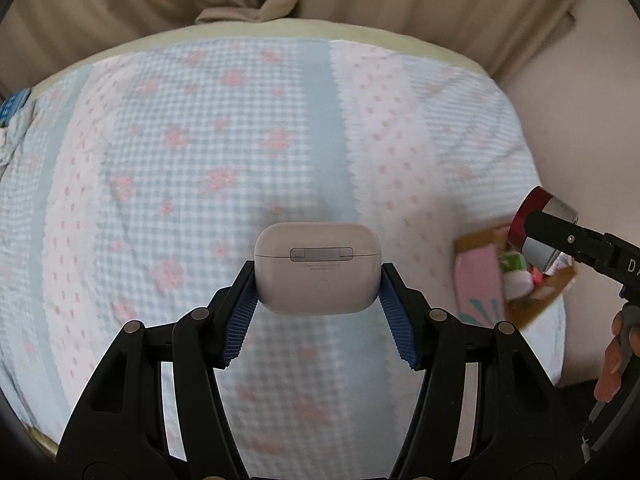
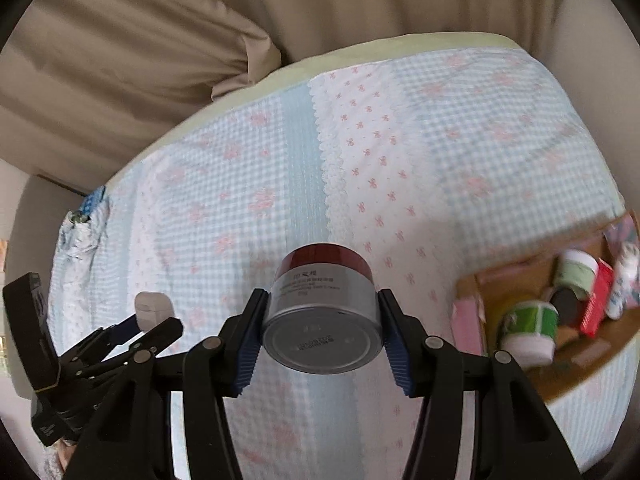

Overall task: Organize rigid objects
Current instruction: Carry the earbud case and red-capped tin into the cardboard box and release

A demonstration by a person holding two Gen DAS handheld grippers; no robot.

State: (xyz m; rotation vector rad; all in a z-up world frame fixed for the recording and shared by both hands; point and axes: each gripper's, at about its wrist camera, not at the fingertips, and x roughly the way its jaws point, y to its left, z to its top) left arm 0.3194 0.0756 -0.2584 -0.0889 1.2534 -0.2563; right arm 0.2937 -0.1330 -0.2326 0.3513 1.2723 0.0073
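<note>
My left gripper (image 1: pixel 317 280) is shut on a white earbud case (image 1: pixel 317 266) and holds it above the bed. The case also shows in the right wrist view (image 2: pixel 152 310), between the left gripper's fingers. My right gripper (image 2: pixel 322 326) is shut on a silver jar with a red lid (image 2: pixel 322 320), tilted with its base toward the camera. That jar also shows at the right of the left wrist view (image 1: pixel 540 228), above a cardboard box (image 1: pixel 556 284).
A blue and pink checked bedspread (image 2: pixel 360 160) covers the bed. The cardboard box (image 2: pixel 580 368) lies on its right side with a green and white tub (image 2: pixel 530 328), a red carton (image 2: pixel 596 304), a pink item (image 2: pixel 466 324) and other containers. Beige curtains (image 2: pixel 160 60) hang behind.
</note>
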